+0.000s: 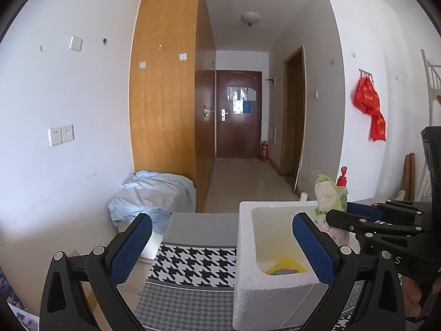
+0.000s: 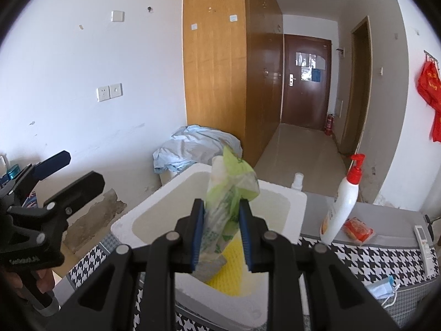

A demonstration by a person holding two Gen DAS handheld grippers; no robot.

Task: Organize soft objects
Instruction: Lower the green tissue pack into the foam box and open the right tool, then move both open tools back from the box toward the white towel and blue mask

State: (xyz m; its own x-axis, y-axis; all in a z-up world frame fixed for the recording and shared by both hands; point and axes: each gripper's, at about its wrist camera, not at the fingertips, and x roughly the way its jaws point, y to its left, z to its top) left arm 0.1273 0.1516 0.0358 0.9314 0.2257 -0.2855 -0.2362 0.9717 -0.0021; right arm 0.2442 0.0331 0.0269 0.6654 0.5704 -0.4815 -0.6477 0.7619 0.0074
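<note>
My right gripper (image 2: 221, 234) is shut on a green and white tissue pack (image 2: 226, 201), which it holds upright over the white foam box (image 2: 124, 224). A yellow sponge (image 2: 231, 264) with a grey scouring side lies on the box floor. The left wrist view shows the same foam box (image 1: 245, 248), the sponge (image 1: 286, 266) inside, and the tissue pack (image 1: 329, 195) above the box's far right corner in the right gripper (image 1: 355, 218). My left gripper (image 1: 220, 248) stands open just left of the box with nothing between its fingers; it also appears (image 2: 66, 171) at the left edge.
The box sits on a houndstooth cloth (image 1: 193, 264). A white pump bottle with a red top (image 2: 343, 201), an orange packet (image 2: 358, 230), a remote (image 2: 425, 244) and a blue face mask (image 2: 384, 288) lie to the right. Crumpled blue fabric (image 1: 154, 193) is piled against the wardrobe.
</note>
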